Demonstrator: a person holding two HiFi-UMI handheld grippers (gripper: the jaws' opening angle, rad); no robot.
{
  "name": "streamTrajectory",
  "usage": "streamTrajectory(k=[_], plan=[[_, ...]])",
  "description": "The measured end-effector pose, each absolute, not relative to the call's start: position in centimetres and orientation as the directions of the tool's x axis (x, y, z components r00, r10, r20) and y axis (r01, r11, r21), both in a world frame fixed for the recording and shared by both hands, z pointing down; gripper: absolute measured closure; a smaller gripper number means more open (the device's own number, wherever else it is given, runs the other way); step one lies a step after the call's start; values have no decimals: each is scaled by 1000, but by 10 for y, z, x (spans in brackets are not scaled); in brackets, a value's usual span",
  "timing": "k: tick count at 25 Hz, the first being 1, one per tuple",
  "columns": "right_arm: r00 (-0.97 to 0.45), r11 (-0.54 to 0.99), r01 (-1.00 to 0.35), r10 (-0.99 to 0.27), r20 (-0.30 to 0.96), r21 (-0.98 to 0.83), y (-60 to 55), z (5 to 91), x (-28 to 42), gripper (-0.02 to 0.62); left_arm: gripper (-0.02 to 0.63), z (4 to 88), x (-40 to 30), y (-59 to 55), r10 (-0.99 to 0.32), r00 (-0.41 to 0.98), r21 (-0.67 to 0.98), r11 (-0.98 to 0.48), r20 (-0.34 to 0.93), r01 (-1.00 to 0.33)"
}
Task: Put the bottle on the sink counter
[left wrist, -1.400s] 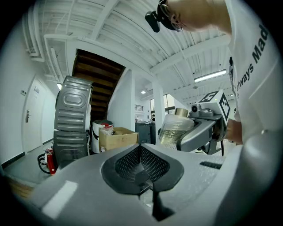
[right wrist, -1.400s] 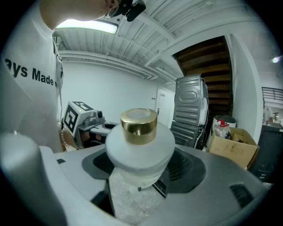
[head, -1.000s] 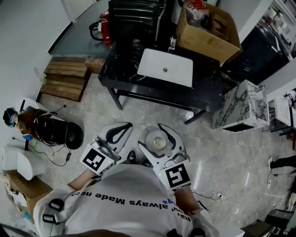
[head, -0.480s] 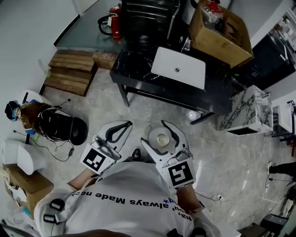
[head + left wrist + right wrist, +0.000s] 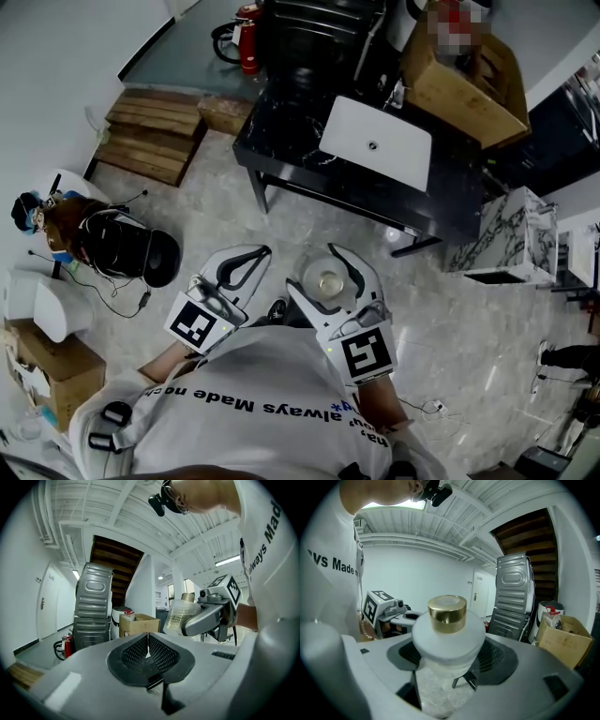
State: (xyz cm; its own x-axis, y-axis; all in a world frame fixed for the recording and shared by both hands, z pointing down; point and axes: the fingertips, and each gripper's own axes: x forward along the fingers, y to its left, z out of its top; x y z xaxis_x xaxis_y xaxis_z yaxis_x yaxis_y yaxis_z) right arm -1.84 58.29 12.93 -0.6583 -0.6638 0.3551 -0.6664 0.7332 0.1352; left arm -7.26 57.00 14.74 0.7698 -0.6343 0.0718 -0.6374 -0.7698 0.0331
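Note:
A clear textured bottle (image 5: pixel 447 644) with a gold cap stands upright between the jaws of my right gripper (image 5: pixel 326 281), which is shut on it; the head view shows the bottle (image 5: pixel 325 284) from above, and the left gripper view shows the bottle (image 5: pixel 180 616) from the side. My left gripper (image 5: pixel 246 259) is held beside it at the left, shut with nothing in it, its mesh pads (image 5: pixel 157 653) pressed together. The black sink counter (image 5: pixel 300 150) with a white basin (image 5: pixel 375 142) stands some way ahead across the floor.
A cardboard box (image 5: pixel 464 80) sits at the counter's far right. Wooden pallets (image 5: pixel 155 127) lie at the left, a red fire extinguisher (image 5: pixel 247 42) behind them. A black helmet-like device with cables (image 5: pixel 117 258) lies on the floor at my left, a marble-patterned block (image 5: pixel 511 239) at the right.
The counter and the floor things have shifted rightward and down in the head view. Both grippers hold the same pose with the bottle.

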Motion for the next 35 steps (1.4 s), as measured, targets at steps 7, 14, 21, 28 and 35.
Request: streamTrajectory(k=[7, 14, 21, 28, 35], plan=[[-666, 741, -658, -656, 356, 136, 532, 134, 4, 261, 601, 151, -46, 521, -634, 769, 28, -769, 82, -638], [-675, 747, -652, -650, 349, 129, 470, 134, 42, 261, 601, 149, -3, 459, -634, 768, 26, -769, 92, -639], [-687, 751, -649, -648, 330, 122, 420, 128, 82, 261, 601, 138, 37, 406, -650, 755, 24, -756, 83, -654], [-695, 756, -642, -644, 320, 126, 384, 128, 112, 261, 601, 140, 63, 370, -673, 735, 24, -736, 79, -676], [-707, 769, -631, -625, 332, 105, 363, 134, 127, 261, 601, 143, 77, 348, -681, 727, 35, -727, 93, -686]])
